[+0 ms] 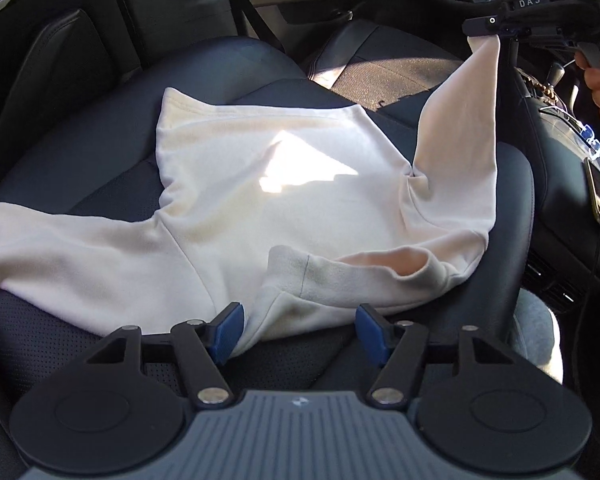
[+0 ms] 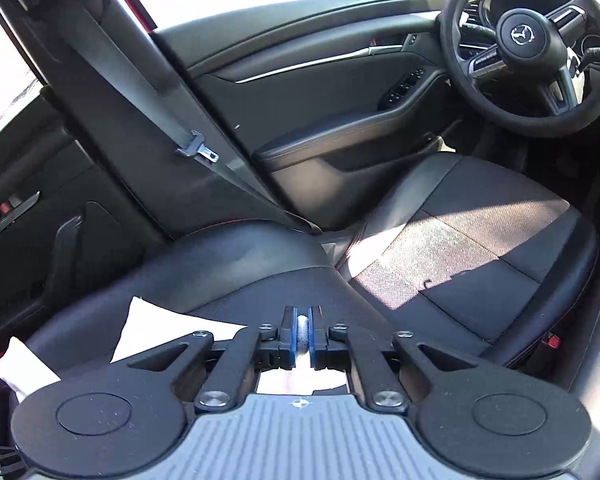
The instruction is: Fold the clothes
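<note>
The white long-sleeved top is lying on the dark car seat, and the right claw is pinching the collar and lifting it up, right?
Nearly. The white long-sleeved top does lie on the dark car seat, and the right claw is shut on it and lifting. But it is pinching the end of a sleeve, not the collar. The left wrist view shows the collar lying flat near the open left claw.
</note>
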The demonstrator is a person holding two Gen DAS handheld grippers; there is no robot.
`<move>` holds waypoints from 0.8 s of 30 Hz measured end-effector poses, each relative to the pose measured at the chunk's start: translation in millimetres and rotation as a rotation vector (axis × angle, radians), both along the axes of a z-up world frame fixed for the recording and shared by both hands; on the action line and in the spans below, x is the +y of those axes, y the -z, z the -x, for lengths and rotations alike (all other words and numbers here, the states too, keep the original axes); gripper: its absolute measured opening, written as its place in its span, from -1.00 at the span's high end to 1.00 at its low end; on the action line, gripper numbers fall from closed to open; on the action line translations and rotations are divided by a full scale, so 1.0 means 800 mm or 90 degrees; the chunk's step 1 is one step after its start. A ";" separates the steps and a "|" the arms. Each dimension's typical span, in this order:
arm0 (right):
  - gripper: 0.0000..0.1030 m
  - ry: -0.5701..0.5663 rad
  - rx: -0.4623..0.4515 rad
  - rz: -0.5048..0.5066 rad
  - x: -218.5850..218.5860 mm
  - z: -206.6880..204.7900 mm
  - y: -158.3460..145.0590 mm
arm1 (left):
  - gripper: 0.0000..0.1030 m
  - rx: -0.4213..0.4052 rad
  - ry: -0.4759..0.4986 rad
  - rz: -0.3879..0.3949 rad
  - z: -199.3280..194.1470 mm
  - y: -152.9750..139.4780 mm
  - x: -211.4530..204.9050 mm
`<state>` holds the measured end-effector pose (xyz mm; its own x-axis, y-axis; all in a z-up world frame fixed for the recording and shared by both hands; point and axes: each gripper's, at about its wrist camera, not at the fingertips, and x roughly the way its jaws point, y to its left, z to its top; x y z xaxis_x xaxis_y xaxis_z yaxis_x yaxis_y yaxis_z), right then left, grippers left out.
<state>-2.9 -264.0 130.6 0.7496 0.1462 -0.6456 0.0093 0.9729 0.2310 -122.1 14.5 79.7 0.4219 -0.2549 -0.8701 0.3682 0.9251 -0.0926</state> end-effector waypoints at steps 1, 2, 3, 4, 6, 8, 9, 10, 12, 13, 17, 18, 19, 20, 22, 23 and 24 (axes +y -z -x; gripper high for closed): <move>0.89 -0.006 -0.006 -0.001 0.004 0.003 -0.004 | -0.22 -0.014 -0.010 0.008 -0.005 -0.007 -0.001; 0.89 -0.010 -0.012 -0.003 0.007 0.006 -0.007 | -0.22 -0.025 -0.019 0.018 -0.012 -0.012 -0.002; 0.89 -0.013 -0.017 -0.004 0.009 0.009 -0.010 | -0.22 -0.029 -0.027 0.028 -0.020 -0.014 -0.004; 0.89 -0.015 -0.021 -0.007 0.011 0.012 -0.012 | -0.23 -0.031 -0.034 0.034 -0.029 -0.014 -0.008; 0.89 -0.018 -0.030 -0.012 0.013 0.020 -0.016 | -0.23 -0.024 -0.049 0.034 -0.048 -0.005 -0.017; 0.89 -0.019 -0.039 -0.020 0.013 0.027 -0.020 | -0.22 -0.014 -0.065 0.026 -0.063 0.009 -0.025; 0.88 -0.019 -0.044 -0.025 0.012 0.031 -0.021 | -0.21 -0.002 -0.071 0.024 -0.068 0.018 -0.026; 0.89 -0.019 -0.047 -0.027 0.012 0.034 -0.022 | -0.21 0.014 -0.071 0.026 -0.071 0.028 -0.026; 0.89 -0.019 -0.052 -0.029 0.010 0.041 -0.023 | -0.13 0.045 -0.069 0.031 -0.071 0.043 -0.023; 0.89 -0.018 -0.054 -0.028 0.010 0.043 -0.024 | -0.06 0.053 -0.064 0.033 -0.067 0.046 -0.020; 0.89 -0.013 -0.053 -0.031 0.009 0.044 -0.023 | 0.13 0.048 -0.031 0.031 -0.035 0.036 -0.008; 0.89 -0.012 -0.052 -0.033 0.009 0.044 -0.022 | 0.18 0.047 -0.022 0.031 -0.026 0.034 -0.005; 0.89 -0.011 -0.052 -0.034 0.010 0.044 -0.022 | 0.28 0.046 -0.014 0.031 -0.018 0.031 -0.002; 0.89 -0.012 -0.051 -0.035 0.012 0.044 -0.022 | 0.34 0.044 -0.005 0.030 -0.010 0.029 0.001; 0.89 -0.019 -0.051 -0.036 0.019 0.044 -0.022 | 0.39 0.042 0.012 0.029 0.006 0.024 0.008; 0.89 -0.025 -0.051 -0.037 0.025 0.044 -0.023 | 0.40 0.041 0.020 0.029 0.014 0.021 0.011; 0.89 -0.032 -0.052 -0.037 0.031 0.044 -0.024 | 0.40 0.039 0.027 0.029 0.021 0.018 0.013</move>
<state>-38.0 -238.8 149.9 0.7902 0.2203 -0.5719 -0.0607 0.9567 0.2846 -138.7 25.1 65.0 0.3562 -0.3121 -0.8807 0.3996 0.9029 -0.1584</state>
